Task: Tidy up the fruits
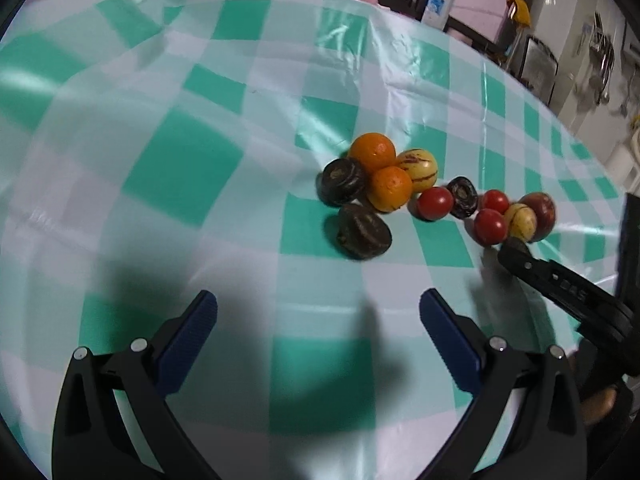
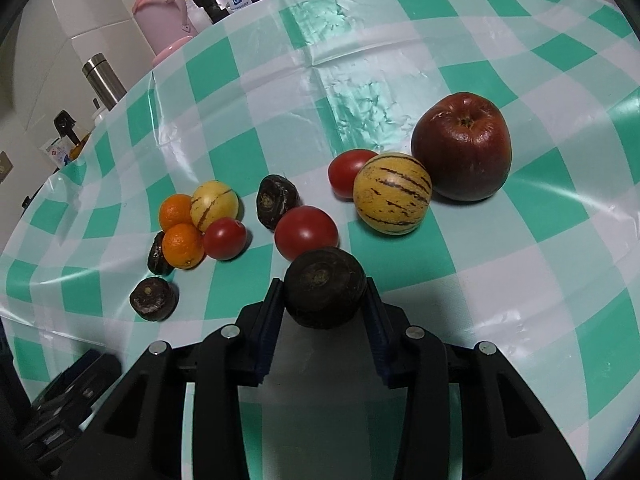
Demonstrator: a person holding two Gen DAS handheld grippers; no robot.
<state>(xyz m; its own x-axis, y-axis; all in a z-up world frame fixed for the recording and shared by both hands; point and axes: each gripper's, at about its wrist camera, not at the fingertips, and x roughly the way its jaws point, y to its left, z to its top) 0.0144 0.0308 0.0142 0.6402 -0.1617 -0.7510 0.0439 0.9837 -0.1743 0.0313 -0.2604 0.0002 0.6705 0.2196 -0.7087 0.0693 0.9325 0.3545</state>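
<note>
Fruits lie on a green-and-white checked tablecloth (image 2: pixel 400 56). My right gripper (image 2: pixel 323 300) is shut on a dark brown round fruit (image 2: pixel 325 290), held just in front of a red tomato (image 2: pixel 306 231). Beyond are a striped yellow melon (image 2: pixel 392 194), another tomato (image 2: pixel 347 170) and a dark red apple (image 2: pixel 462 146). To the left sit two oranges (image 2: pixel 182 245), a second striped melon (image 2: pixel 214 205), a tomato (image 2: pixel 225 238) and three more dark fruits (image 2: pixel 154 299). My left gripper (image 1: pixel 318 312) is open and empty, short of the fruit cluster (image 1: pixel 376 184). The right gripper's arm (image 1: pixel 560 280) shows at its right.
Past the table's far edge stand a pink jug (image 2: pixel 164 20), a steel flask (image 2: pixel 103 80) and a lotion bottle (image 1: pixel 440 0). Kitchen utensils (image 1: pixel 604 64) hang on the wall at the right.
</note>
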